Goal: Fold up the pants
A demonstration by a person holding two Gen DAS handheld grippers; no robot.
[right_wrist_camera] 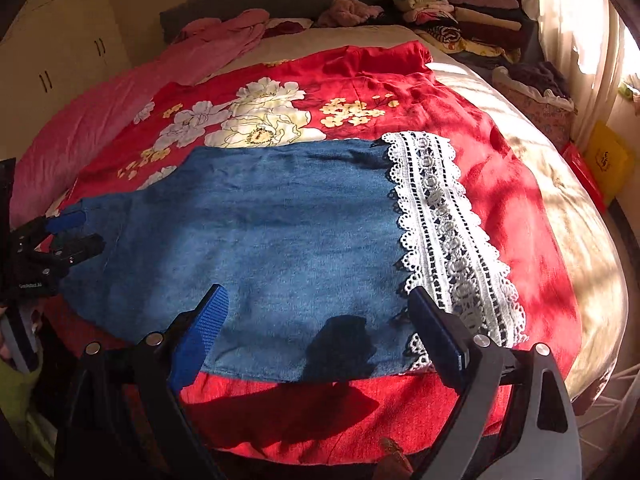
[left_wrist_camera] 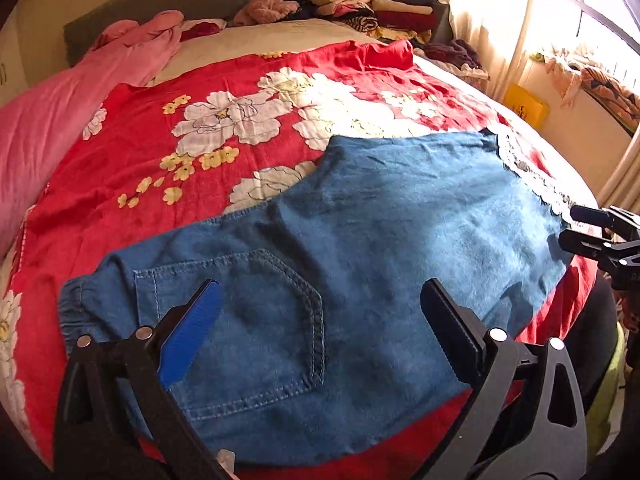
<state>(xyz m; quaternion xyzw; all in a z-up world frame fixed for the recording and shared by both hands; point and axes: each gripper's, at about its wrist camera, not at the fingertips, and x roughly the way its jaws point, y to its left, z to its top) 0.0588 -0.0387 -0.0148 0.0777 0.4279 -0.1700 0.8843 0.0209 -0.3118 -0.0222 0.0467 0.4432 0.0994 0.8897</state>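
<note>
Blue denim pants [left_wrist_camera: 360, 240] lie flat on a red floral bedspread [left_wrist_camera: 200, 120], folded lengthwise, back pocket [left_wrist_camera: 248, 320] up at the waist end, white lace hem [right_wrist_camera: 444, 220] at the leg end. My left gripper [left_wrist_camera: 320, 328] is open and empty, hovering over the pocket and waistband. My right gripper [right_wrist_camera: 320, 332] is open and empty above the near edge of the pants [right_wrist_camera: 260, 232] by the lace. Each gripper shows in the other's view: right [left_wrist_camera: 580, 228], left [right_wrist_camera: 76, 232].
A pink pillow [left_wrist_camera: 48, 120] lies at the left of the bed. Stacks of folded clothes [left_wrist_camera: 380, 4] sit at the headboard. A curtained window [left_wrist_camera: 560, 20] and a yellow box [left_wrist_camera: 524, 108] stand to the right. Wardrobe doors [right_wrist_camera: 60, 52] stand far left.
</note>
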